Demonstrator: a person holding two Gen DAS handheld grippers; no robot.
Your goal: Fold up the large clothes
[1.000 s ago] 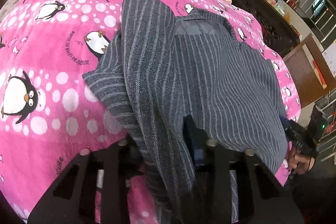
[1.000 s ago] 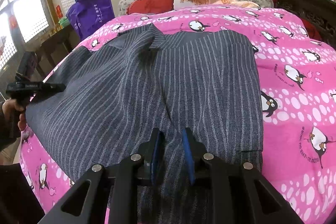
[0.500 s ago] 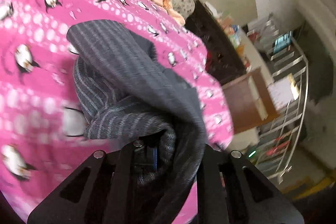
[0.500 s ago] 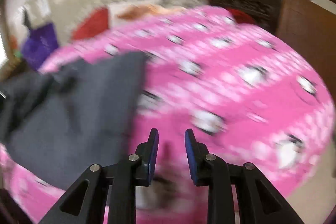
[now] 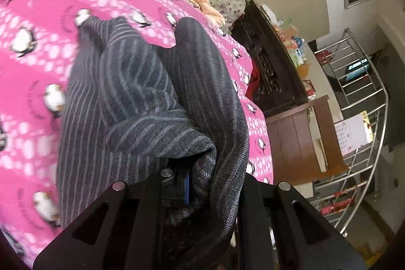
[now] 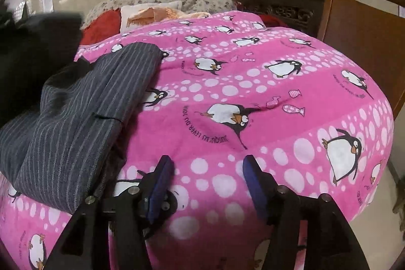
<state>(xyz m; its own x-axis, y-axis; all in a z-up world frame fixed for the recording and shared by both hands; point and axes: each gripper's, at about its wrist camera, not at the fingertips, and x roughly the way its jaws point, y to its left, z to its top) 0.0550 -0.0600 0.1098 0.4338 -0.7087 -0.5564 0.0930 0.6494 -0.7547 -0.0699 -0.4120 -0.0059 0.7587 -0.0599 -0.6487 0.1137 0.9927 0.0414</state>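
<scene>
A dark grey pinstriped garment [image 5: 141, 103] lies bunched on the pink penguin blanket [image 5: 38, 17]. My left gripper [image 5: 202, 181] is shut on a fold of the garment, which drapes over its fingers and hides most of them. In the right wrist view the garment [image 6: 76, 123] lies folded over at the left of the blanket [image 6: 253, 98]. My right gripper [image 6: 207, 184] is open and empty, low over the blanket's front, just right of the garment's edge.
Pillows and an orange cloth [image 6: 152, 14] lie at the bed's head. A dark carved cabinet [image 5: 268, 62] and a brown wooden board [image 6: 362, 24] stand on the bed's right side. A metal railing [image 5: 359, 98] stands beyond.
My left gripper has lifted and carried the garment's edge across, bunching the cloth. My right gripper has let go of the garment, swung right and opened.
</scene>
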